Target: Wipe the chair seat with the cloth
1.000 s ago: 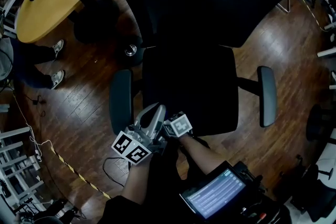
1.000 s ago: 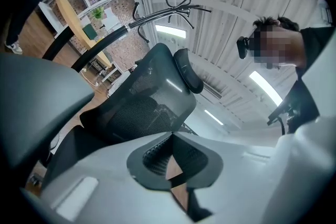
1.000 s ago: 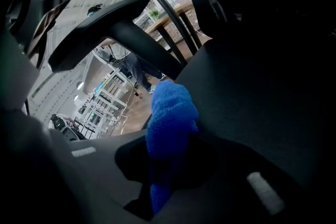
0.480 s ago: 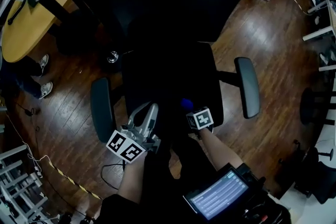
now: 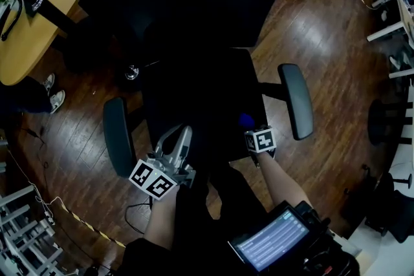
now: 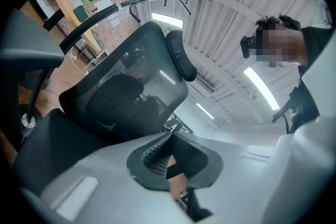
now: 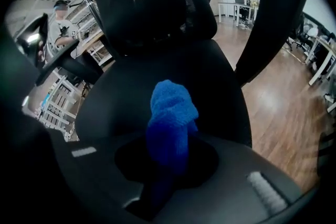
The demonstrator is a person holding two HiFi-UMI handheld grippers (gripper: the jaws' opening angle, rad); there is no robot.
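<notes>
A black office chair stands on a dark wooden plank floor in an open office, a pale wood bench at the upper left of the head view and a person standing by racks beyond the chair. The chair seat is flat, black and padded, flanked by two grey armrests, with a mesh backrest rising behind it. The cloth, a bright blue, nubbly bundle, is pinched between the jaws of the right gripper and juts forward from them over the front right part of the seat, near the armrest on that side; whether it touches the seat cannot be told. The left gripper, jaws closed together on nothing, is at the seat's front left edge.
</notes>
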